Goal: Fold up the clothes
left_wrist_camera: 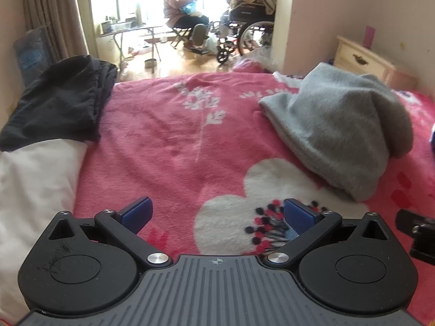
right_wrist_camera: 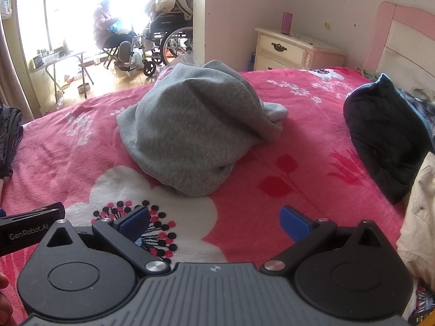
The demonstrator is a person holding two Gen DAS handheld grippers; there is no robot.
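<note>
A grey fleece garment (left_wrist_camera: pixel 342 133) lies in a rumpled heap on the pink flowered blanket (left_wrist_camera: pixel 174 135), to the right in the left wrist view and dead ahead in the right wrist view (right_wrist_camera: pixel 195 133). My left gripper (left_wrist_camera: pixel 217 214) hovers open over the blanket's white flower, with nothing between its blue pads. My right gripper (right_wrist_camera: pixel 214 221) is also open and holds nothing, a short way in front of the grey heap. Part of the left gripper's body (right_wrist_camera: pixel 30 228) shows at the left edge of the right wrist view.
Folded black clothes (left_wrist_camera: pixel 59 100) and a white cloth (left_wrist_camera: pixel 35 190) lie at the left. A dark bundle (right_wrist_camera: pixel 386 133) and a cream garment (right_wrist_camera: pixel 418 217) lie at the right. Beyond the bed are a nightstand (right_wrist_camera: pixel 288 49), a wheelchair (left_wrist_camera: pixel 244 30) and a seated person (left_wrist_camera: pixel 179 8).
</note>
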